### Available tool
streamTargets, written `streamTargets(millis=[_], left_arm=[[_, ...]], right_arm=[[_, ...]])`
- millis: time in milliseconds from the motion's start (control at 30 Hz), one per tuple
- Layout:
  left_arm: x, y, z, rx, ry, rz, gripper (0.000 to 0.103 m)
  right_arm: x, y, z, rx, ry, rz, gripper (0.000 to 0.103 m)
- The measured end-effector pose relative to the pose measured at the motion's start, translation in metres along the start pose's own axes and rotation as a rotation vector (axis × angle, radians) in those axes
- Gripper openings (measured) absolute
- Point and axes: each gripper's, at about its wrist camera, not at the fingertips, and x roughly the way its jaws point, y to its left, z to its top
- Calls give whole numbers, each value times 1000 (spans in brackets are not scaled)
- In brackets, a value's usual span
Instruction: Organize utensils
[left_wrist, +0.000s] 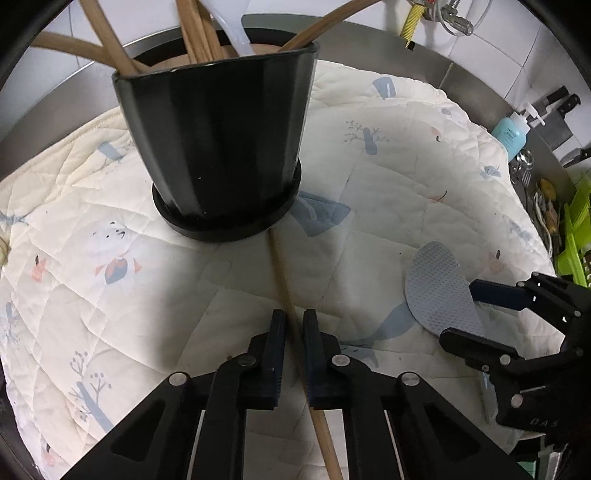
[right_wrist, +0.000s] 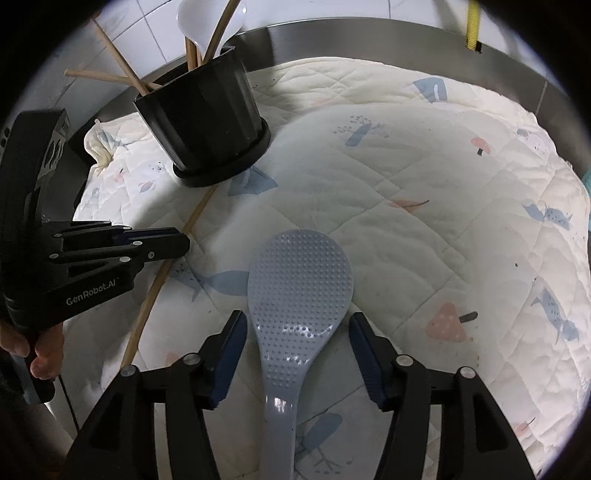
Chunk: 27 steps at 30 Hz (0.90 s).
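A black utensil pot (left_wrist: 218, 140) stands on a quilted mat (left_wrist: 388, 155) and holds several wooden sticks and a white spoon. My left gripper (left_wrist: 294, 325) is nearly shut around a wooden chopstick (left_wrist: 280, 269) that lies on the mat, its tip at the pot's base. A grey-blue rice paddle (right_wrist: 299, 288) lies on the mat between the wide-open fingers of my right gripper (right_wrist: 297, 325), which is not touching it. The pot (right_wrist: 207, 125), the chopstick (right_wrist: 147, 302) and the left gripper (right_wrist: 162, 247) also show in the right wrist view.
A steel counter edge (left_wrist: 424, 62) runs behind the mat. At the far right are a blue soap bottle (left_wrist: 511, 131), knives (left_wrist: 561, 107) and a green rack (left_wrist: 576, 236). A yellow hose (left_wrist: 412, 26) hangs on the tiled wall.
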Motion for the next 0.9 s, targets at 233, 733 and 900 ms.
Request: streamTargets(millis=[233,733,900], left_arm=[[-6,8,-3,-40,-28,-25,7],[-58,21,-9,-72,-137,-77,6],[-83,24,-14,-75,-184,-91,6]], right_arm=[[8,4,7,-36,5,-41,78],[9,11,8,-113,7,-82,71],[-13,5,5,-79,-59,-12,71]])
